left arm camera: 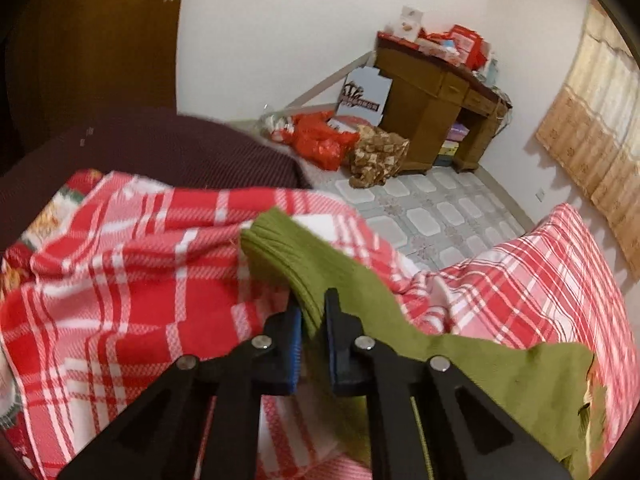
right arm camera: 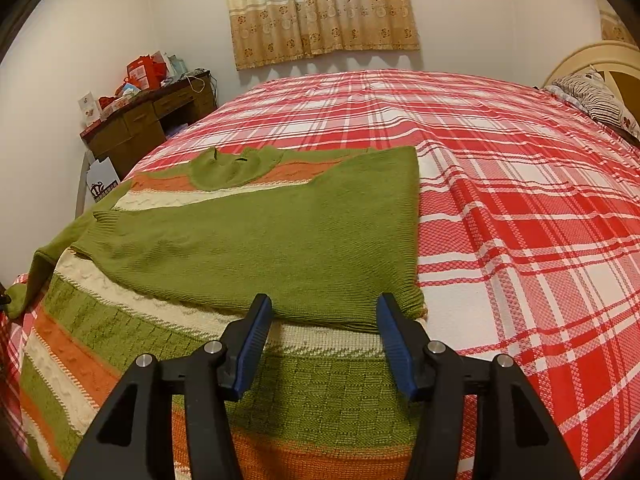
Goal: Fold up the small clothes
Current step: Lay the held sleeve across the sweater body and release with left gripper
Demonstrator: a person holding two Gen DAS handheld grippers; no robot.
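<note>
1. Right now the left gripper (left arm camera: 313,322) has its jaws pinched on the ribbed cuff of a green sleeve (left arm camera: 288,256); the knit runs between the blue pads and out past the tips.
2. That sleeve belongs to the knit sweater (right arm camera: 256,240), green with orange and cream cable stripes, lying flat on the bed (right arm camera: 520,200) near its left edge.
3. Sweater's right side is folded over the body, plain green back showing, straight fold edge on the right, collar at the far end.
4. Left sleeve in the right wrist view trails off the sweater's left side over the bed edge.
5. Right gripper (right arm camera: 323,334) hovers just over the sweater's hem zone, jaws spread, nothing between the pads; folded green edge sits just past the tips.
6. Bed carries a red-and-white plaid cover (left arm camera: 120,300), rumpled in the left wrist view, smooth in the right.
7. Striped pillow (right arm camera: 596,100) at the far right by a cream headboard (right arm camera: 600,54).
8. Brown wooden table (left arm camera: 432,96) against the white wall, piled with red boxes and cards.
9. Red plastic bags (left arm camera: 320,144) and a brown patterned bundle (left arm camera: 376,156) sit on the tiled floor (left arm camera: 432,216) beside it.
10. Beige floral curtain (right arm camera: 320,8) hangs behind the bed.
11. Dark brown door (left arm camera: 100,40) at upper left of the left wrist view.
</note>
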